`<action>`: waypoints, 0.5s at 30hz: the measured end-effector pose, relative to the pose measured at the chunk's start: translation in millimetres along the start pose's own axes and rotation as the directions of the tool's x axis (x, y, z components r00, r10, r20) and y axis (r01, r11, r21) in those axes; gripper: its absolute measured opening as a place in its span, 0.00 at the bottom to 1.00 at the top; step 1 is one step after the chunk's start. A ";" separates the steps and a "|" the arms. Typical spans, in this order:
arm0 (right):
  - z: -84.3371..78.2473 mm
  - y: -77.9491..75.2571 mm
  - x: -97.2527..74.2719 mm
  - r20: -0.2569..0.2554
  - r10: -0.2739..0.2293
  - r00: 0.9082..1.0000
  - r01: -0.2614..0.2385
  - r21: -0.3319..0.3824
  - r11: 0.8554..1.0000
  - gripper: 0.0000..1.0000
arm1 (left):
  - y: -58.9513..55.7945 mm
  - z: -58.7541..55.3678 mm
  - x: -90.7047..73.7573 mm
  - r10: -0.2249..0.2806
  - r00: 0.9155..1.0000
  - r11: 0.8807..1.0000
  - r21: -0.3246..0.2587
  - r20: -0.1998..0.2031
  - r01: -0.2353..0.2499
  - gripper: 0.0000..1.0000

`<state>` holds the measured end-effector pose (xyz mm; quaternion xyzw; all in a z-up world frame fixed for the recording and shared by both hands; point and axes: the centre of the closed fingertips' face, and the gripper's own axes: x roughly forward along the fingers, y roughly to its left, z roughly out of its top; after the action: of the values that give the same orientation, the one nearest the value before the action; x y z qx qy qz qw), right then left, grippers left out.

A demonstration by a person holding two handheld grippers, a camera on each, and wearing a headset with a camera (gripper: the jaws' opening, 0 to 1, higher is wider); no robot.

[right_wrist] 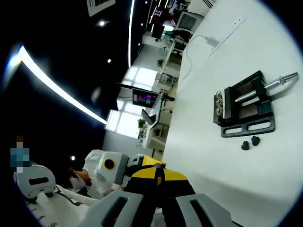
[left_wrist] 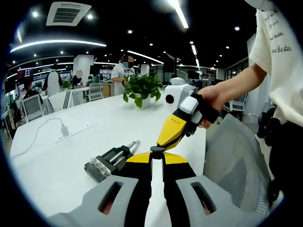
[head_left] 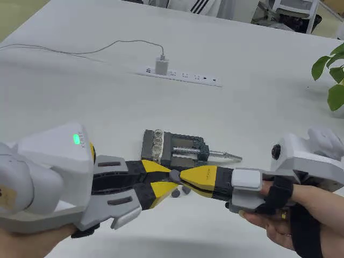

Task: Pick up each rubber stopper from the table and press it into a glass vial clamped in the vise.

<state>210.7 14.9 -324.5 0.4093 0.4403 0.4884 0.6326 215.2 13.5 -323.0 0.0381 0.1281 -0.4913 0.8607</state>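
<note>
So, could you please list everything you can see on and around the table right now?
table: one, white, under everything
vise: one, dark grey, mid-table
glass vials: a short row, clear, clamped in the vise; count unclear
loose stoppers: two, dark, on the table beside the vise
held stopper: one, dark, between the gripper tips
power strip: one, white, far side, charger plugged in
plant: one, green, right edge
left gripper: yellow-black jaws closed on the held stopper
right gripper: yellow-black, tip meeting the left's
</note>
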 end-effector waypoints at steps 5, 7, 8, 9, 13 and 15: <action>-3.6 1.1 -0.5 -0.018 -0.029 0.999 0.025 -0.152 0.988 0.00 | -1.4 -0.8 0.1 -0.002 1.000 1.000 -0.005 0.002 0.002 0.04; -1.8 -0.7 -2.7 -0.030 -0.050 0.998 0.043 -0.214 0.976 0.08 | -1.7 -2.1 0.3 -0.004 1.000 1.000 -0.003 -0.003 0.004 0.04; -0.3 -0.4 -3.6 -0.030 -0.053 0.998 0.045 -0.238 0.970 0.11 | -1.7 -2.7 0.3 -0.005 1.000 1.000 -0.002 -0.005 0.005 0.04; 1.2 0.4 -5.1 -0.038 -0.056 0.998 0.043 -0.269 0.962 0.13 | -1.7 -3.5 0.5 -0.006 1.000 1.000 0.000 -0.008 0.006 0.04; -0.7 3.7 -6.4 -0.092 -0.103 0.990 0.055 -0.421 0.905 0.20 | -1.9 -6.4 1.0 -0.013 1.000 1.000 0.005 -0.021 0.013 0.04; -2.8 3.8 -6.4 -0.125 -0.143 0.982 0.060 -0.512 0.857 0.24 | -3.0 -7.6 1.6 -0.023 0.999 1.000 0.010 -0.029 0.023 0.04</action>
<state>206.2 9.6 -320.6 0.1652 0.3667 0.5835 0.7055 212.0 12.1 -330.6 0.0481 0.1383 -0.5011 0.8529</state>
